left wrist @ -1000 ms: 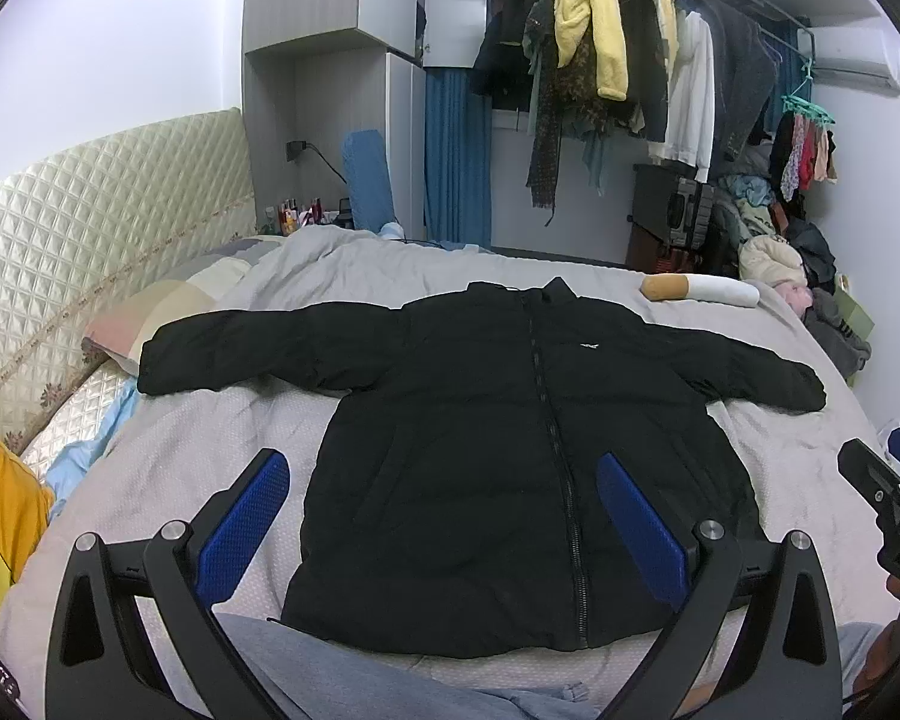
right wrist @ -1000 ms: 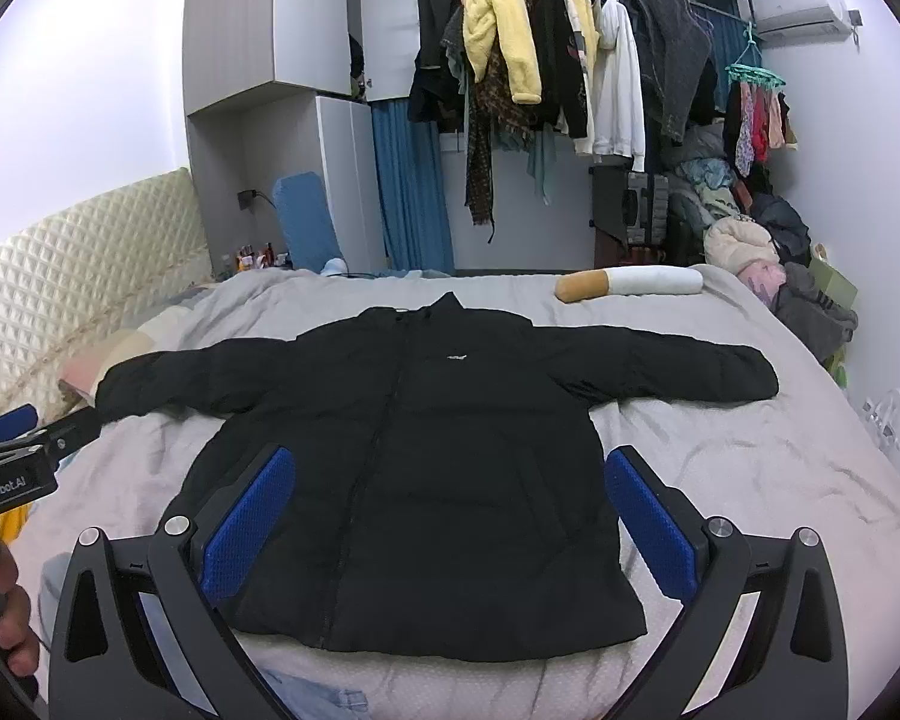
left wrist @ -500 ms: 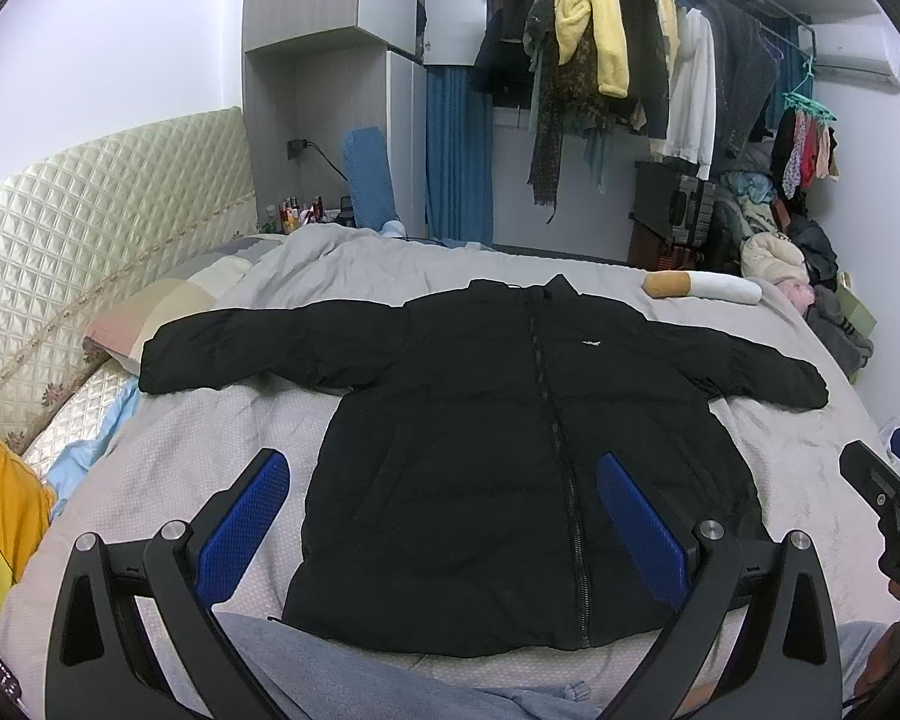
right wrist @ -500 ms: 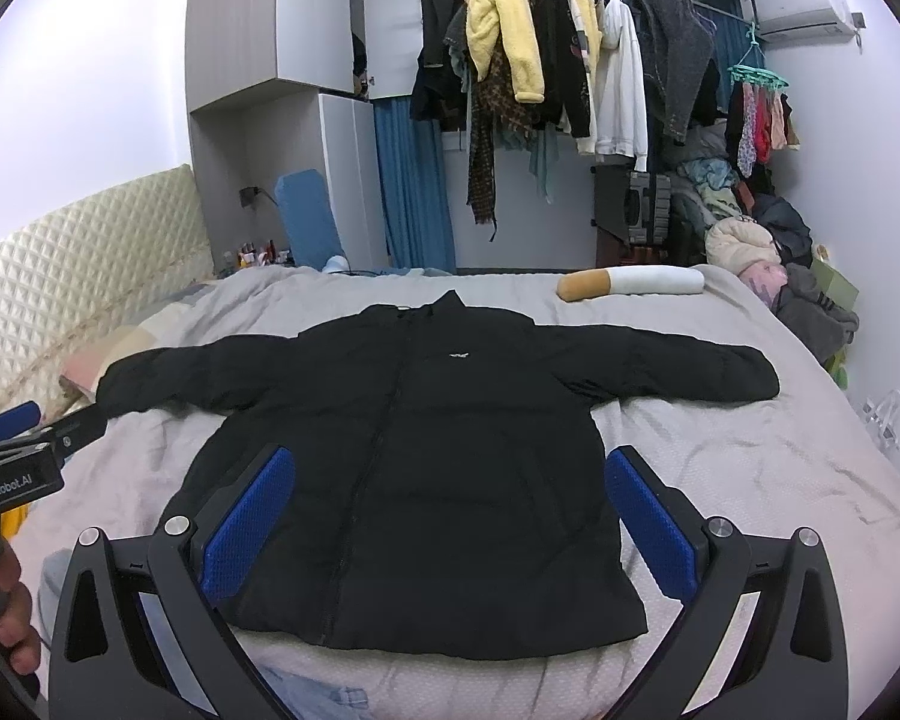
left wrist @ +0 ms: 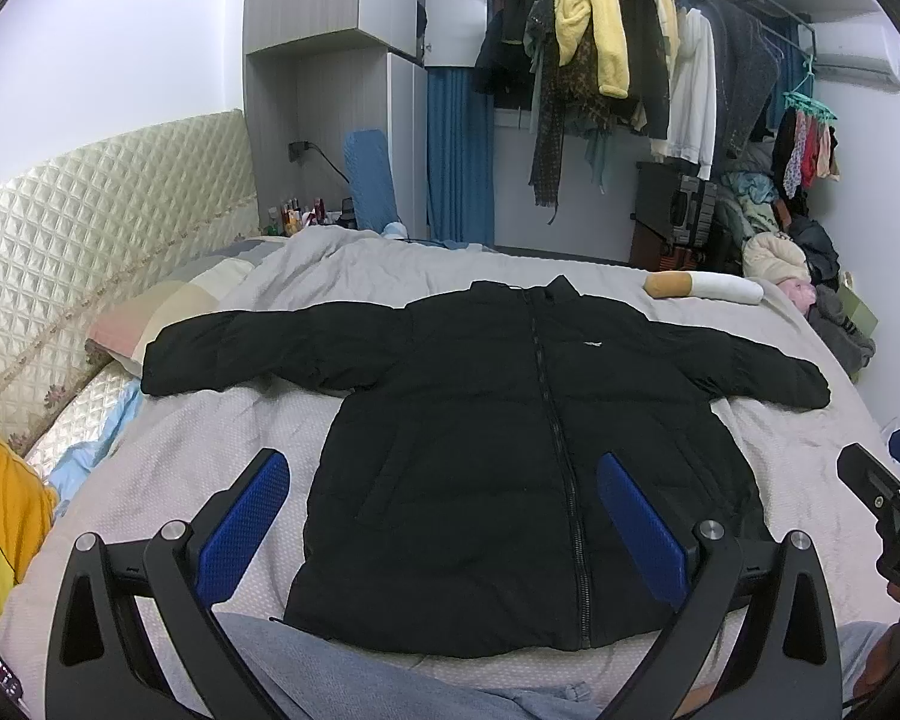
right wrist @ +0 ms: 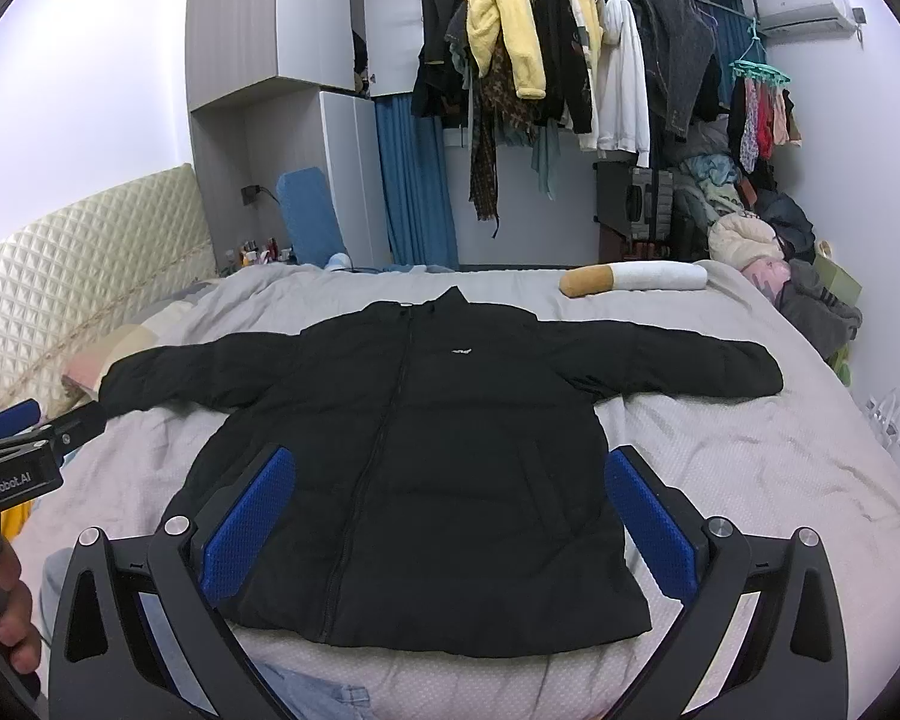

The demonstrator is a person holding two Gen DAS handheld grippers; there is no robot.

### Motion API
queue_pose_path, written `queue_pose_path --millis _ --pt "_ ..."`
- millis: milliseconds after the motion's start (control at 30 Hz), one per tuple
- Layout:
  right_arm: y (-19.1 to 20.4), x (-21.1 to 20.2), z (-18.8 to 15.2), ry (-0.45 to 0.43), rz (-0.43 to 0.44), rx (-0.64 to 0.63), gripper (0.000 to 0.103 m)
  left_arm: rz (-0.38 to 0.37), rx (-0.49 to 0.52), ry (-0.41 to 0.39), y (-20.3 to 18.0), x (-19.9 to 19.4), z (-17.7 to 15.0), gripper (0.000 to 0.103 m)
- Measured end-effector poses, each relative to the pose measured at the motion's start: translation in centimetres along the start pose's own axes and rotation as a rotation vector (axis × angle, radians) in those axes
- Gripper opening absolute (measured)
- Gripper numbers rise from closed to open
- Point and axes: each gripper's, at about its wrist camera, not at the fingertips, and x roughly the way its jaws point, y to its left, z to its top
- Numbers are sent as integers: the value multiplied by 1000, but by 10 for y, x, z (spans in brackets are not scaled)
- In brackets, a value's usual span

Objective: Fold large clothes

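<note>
On the grey bed (left wrist: 222, 456), a black puffer jacket (left wrist: 510, 450) is lying flat, zipped, sleeves stretched outward.
Both the left gripper (left wrist: 444, 516) and right gripper (right wrist: 450, 516) are hovering above its hem, blue pads spread wide, gripping nothing.

- Black puffer jacket (left wrist: 510, 450): laid flat on the bed, front up, zipped, both sleeves spread out to left and right, collar at the far end.
- Bed (left wrist: 210, 468): grey cover; quilted cream headboard (left wrist: 90, 252) at left.
- Left gripper (left wrist: 444, 516): near edge, blue pads wide apart, held above the jacket's hem, holding nothing.
- Right gripper (left wrist: 894, 504): partly visible at the right edge; jaw state unclear.
- Bolster pillow (left wrist: 705, 288): far right on the bed.
- Clothes rail (left wrist: 630, 60): far wall, crowded with hanging garments.
</note>
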Motion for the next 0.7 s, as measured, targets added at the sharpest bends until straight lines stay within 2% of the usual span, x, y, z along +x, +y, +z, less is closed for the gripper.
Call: queue_pose_path --millis 200,500,700 --pt "-10 1 -2 -19 27 65 103 -26 -6 5 -3 6 -5 103" --pt "-22 14 1 -2 -12 71 103 -32 -5 9 -14 13 -2 103" --pt "-37 23 11 -20 -5 80 103 -81 -10 -5 -21 40 14 103"
